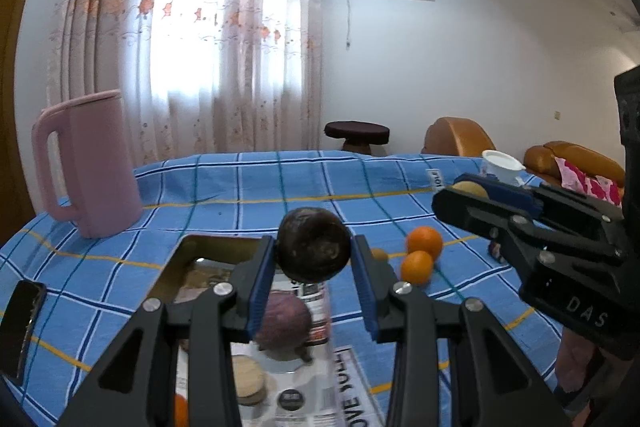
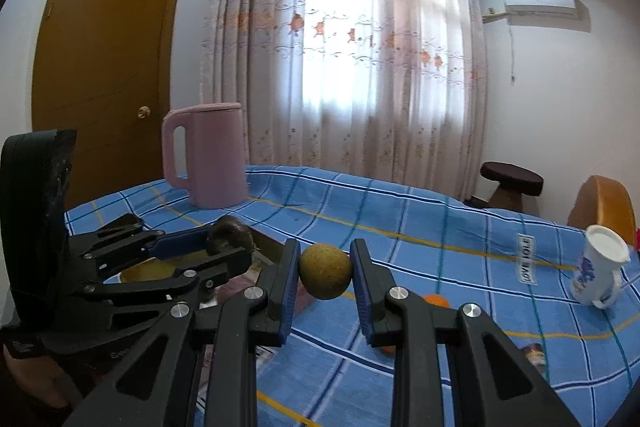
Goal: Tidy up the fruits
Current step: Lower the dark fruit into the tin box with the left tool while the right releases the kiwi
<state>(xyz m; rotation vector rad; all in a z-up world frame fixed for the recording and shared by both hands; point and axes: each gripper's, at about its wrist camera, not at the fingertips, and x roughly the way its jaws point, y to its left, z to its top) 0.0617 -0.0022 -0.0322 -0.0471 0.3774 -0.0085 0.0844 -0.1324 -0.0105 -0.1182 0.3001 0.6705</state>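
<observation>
The worktop point(image 1: 224, 183) was covered by a blue checked cloth. A pink jug point(image 1: 86, 163) was stood at its far left. A dark round fruit point(image 1: 314, 239) was pinched by the left hand-held gripper point(image 1: 314, 259) above a tray point(image 1: 192, 247). A yellow-green fruit point(image 2: 325, 271) was pinched by the right hand-held gripper point(image 2: 325, 277). Two oranges point(image 1: 420, 255) were left on the cloth, to the right of the tray.
</observation>
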